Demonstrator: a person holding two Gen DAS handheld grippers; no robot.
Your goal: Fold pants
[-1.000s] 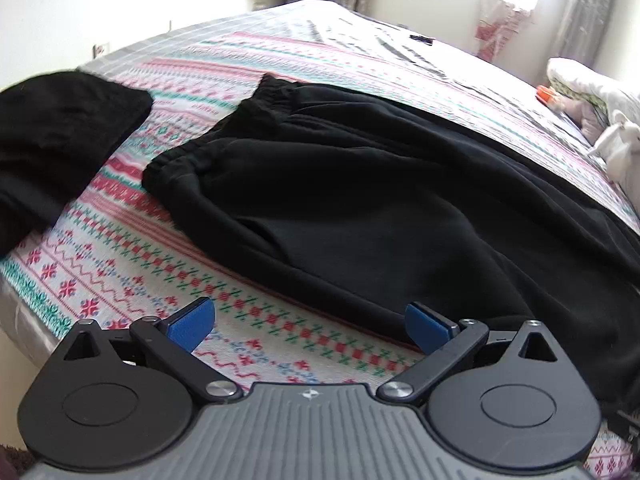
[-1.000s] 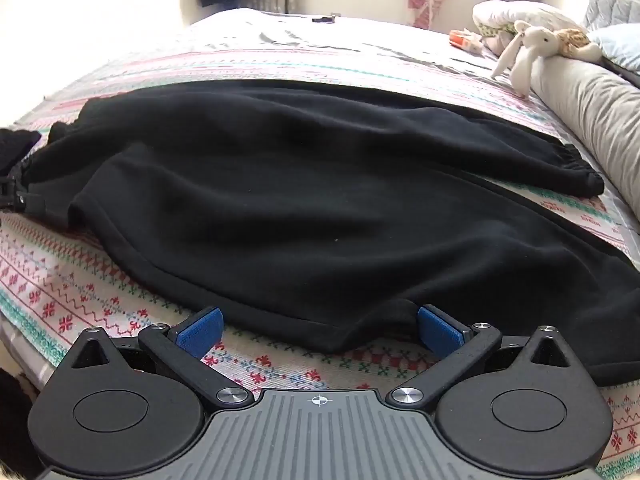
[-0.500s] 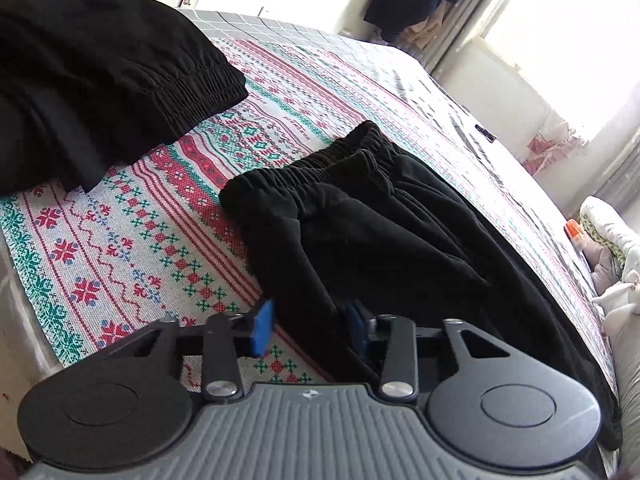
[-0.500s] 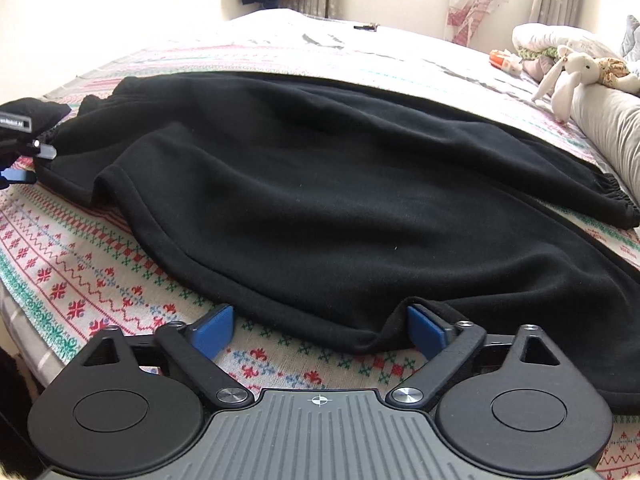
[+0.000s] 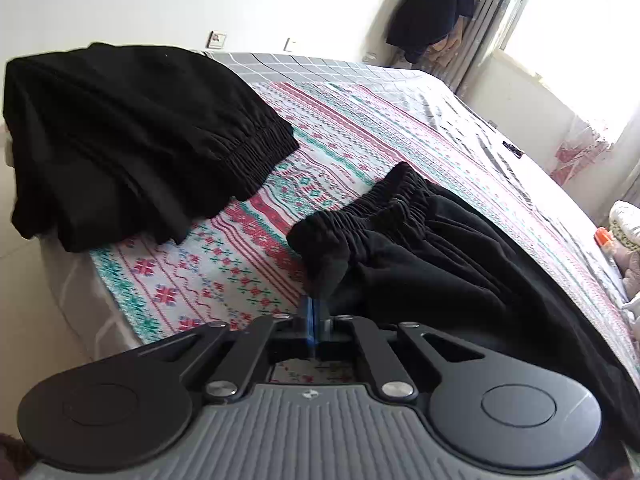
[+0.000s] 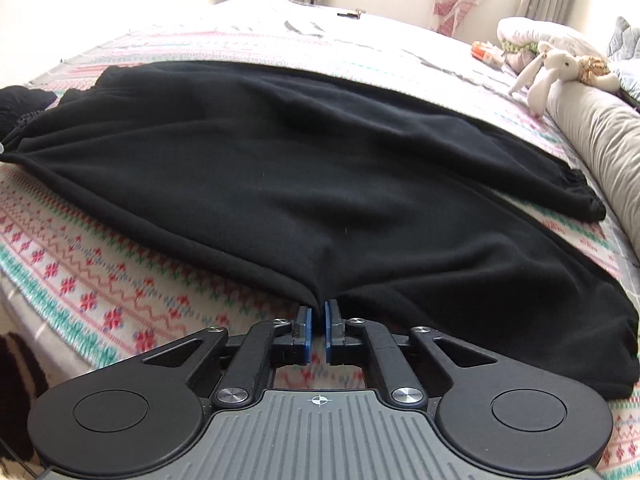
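Black pants lie spread across the patterned bedspread, elastic waistband to the left, a cuffed leg end to the right. My left gripper is shut on the near corner of the waistband, which bunches up at the blue pads. My right gripper is shut on the near side edge of the pants, about mid-length, and the cloth peaks toward its jaws.
A second black garment, folded, sits at the left corner of the bed. A stuffed rabbit and grey bolster lie at the right. The bed's near edge runs just below both grippers.
Both grippers went from wide open to shut on the pants. The left one swung left to the waistband corner; the right one closed on the side edge.
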